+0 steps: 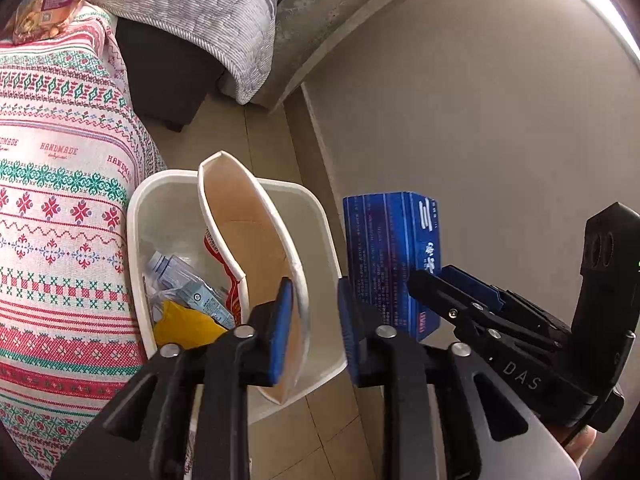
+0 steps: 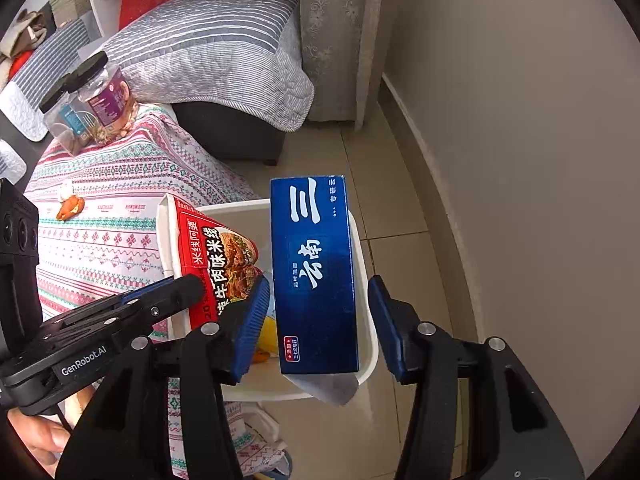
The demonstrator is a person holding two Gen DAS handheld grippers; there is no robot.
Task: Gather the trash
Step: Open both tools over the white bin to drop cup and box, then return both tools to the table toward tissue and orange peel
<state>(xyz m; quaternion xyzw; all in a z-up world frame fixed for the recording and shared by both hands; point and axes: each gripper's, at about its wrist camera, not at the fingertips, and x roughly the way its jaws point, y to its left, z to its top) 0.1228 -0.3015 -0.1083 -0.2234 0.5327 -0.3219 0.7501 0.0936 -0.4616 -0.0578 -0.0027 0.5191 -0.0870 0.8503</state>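
A white trash bin (image 1: 328,236) (image 2: 370,344) stands on the floor beside the cloth-covered table. A flattened red-and-white noodle cup (image 1: 256,224) (image 2: 216,256) sits upright in it, between the open jaws of my left gripper (image 1: 316,320). A blue box (image 2: 316,276) (image 1: 390,248) hangs over the bin's right rim between the wide-open jaws of my right gripper (image 2: 318,328), touching neither pad clearly. Wrappers and a yellow scrap (image 1: 188,320) lie in the bin.
The patterned tablecloth (image 1: 60,208) (image 2: 108,236) is left of the bin, with two jars (image 2: 96,96) and a food scrap (image 2: 70,204) on it. A sofa with grey quilt (image 2: 216,52) is behind. A wall (image 2: 520,160) runs along the right.
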